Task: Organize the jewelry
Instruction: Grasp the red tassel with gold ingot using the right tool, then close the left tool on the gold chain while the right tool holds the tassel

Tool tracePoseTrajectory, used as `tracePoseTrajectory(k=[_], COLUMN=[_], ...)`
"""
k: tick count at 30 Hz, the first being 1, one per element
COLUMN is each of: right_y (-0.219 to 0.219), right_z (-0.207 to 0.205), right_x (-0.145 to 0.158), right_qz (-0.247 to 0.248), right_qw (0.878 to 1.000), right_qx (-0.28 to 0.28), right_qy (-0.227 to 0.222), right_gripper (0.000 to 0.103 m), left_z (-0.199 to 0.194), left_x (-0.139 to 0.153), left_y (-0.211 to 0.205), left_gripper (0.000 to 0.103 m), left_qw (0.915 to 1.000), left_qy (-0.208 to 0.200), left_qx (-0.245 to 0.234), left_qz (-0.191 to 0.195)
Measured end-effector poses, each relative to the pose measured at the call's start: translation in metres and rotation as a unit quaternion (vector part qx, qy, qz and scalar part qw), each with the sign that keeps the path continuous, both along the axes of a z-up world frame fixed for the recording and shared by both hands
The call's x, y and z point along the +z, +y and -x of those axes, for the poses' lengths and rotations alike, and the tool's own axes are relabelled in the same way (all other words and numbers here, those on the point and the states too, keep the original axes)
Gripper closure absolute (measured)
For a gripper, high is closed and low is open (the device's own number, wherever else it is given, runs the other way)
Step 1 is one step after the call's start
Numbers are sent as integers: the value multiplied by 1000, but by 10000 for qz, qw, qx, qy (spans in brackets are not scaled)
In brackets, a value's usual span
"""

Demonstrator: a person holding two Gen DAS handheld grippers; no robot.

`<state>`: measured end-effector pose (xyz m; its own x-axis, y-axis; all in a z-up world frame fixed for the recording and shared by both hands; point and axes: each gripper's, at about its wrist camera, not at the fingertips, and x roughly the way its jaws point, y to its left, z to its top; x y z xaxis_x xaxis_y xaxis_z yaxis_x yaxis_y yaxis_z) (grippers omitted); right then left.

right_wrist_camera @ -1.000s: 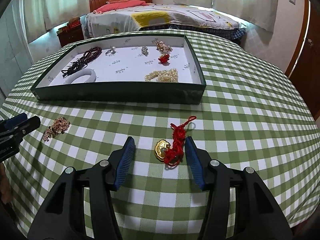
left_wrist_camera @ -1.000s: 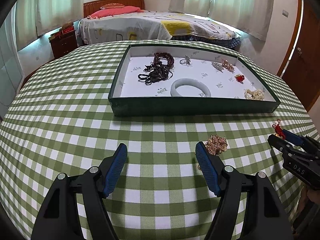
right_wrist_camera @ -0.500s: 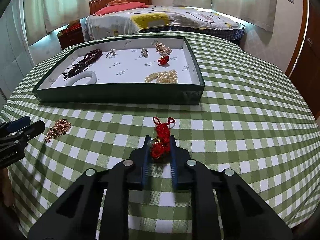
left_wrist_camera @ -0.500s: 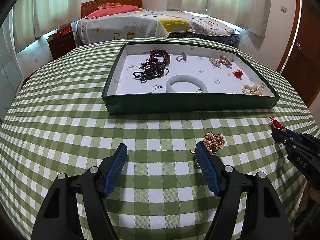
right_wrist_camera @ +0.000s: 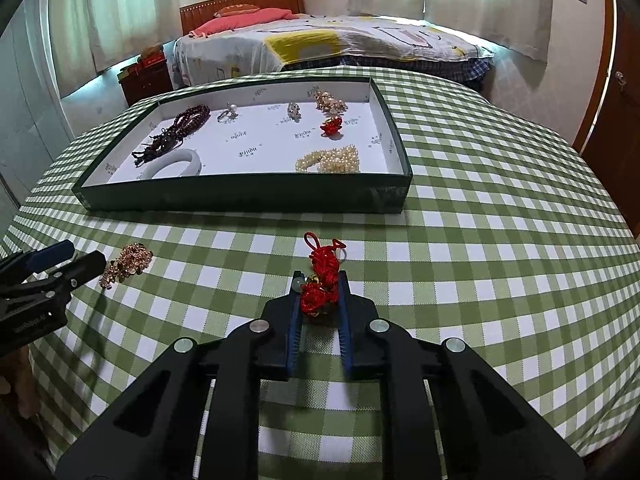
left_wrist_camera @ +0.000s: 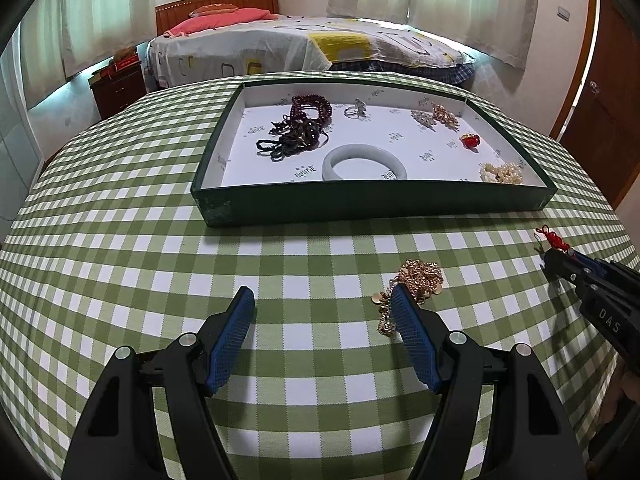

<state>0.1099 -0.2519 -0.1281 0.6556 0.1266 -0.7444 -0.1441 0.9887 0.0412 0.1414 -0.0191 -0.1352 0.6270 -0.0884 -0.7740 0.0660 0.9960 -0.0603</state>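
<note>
My right gripper [right_wrist_camera: 319, 280] is shut on a red knotted cord charm [right_wrist_camera: 323, 272] with a gold piece, held over the checked cloth; the charm also shows in the left wrist view [left_wrist_camera: 553, 239]. My left gripper [left_wrist_camera: 322, 296] is open and empty, its right finger beside a gold chain pile [left_wrist_camera: 418, 276], which also shows in the right wrist view [right_wrist_camera: 128, 262]. A dark green tray [right_wrist_camera: 240, 198] with a white floor holds dark beads [left_wrist_camera: 298, 132], a pale bangle [left_wrist_camera: 364, 162], a ring, gold pieces, a red piece [right_wrist_camera: 331, 125] and pearls [right_wrist_camera: 330, 159].
The table has a green checked cloth [left_wrist_camera: 120, 240] that rounds off at the near edges. A bed [left_wrist_camera: 300, 44], a nightstand and a wooden door [left_wrist_camera: 600, 100] lie beyond it. The right gripper's body [left_wrist_camera: 600, 300] sits at the left view's right edge.
My right gripper closed on the red charm and lifted it slightly. My left gripper drifted toward the gold chain, still open.
</note>
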Motion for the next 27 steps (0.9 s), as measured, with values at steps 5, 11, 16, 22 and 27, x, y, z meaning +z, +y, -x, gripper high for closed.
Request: tracePoseTrajectory(k=[5, 11, 16, 22, 27], right_y=[-3, -7, -7, -9, -8], right_z=[2, 3, 3, 3, 3], right_x=[1, 4, 4, 3, 3], right_qz=[-36, -95, -150, -209, -224], right_qw=[10000, 9999, 9999, 9998, 9997], right_qx=[-4, -38, -11, -21, -14], right_qy=[-3, -11, -9, 10, 22], right_gripper=[87, 87, 87, 87, 87], left_z=[-1, -1, -7, -15, -13], left_x=[2, 4, 3, -1, 0], left_y=[-8, -20, -29, -38, -42], left_gripper=[34, 34, 40, 59, 83], left_qw=[10000, 9997, 9992, 9985, 9975], left_qy=[-4, -60, -46, 18, -9], left_qx=[-80, -222, -374, -529, -695], left_qz=[-20, -67, -111, -129, -137])
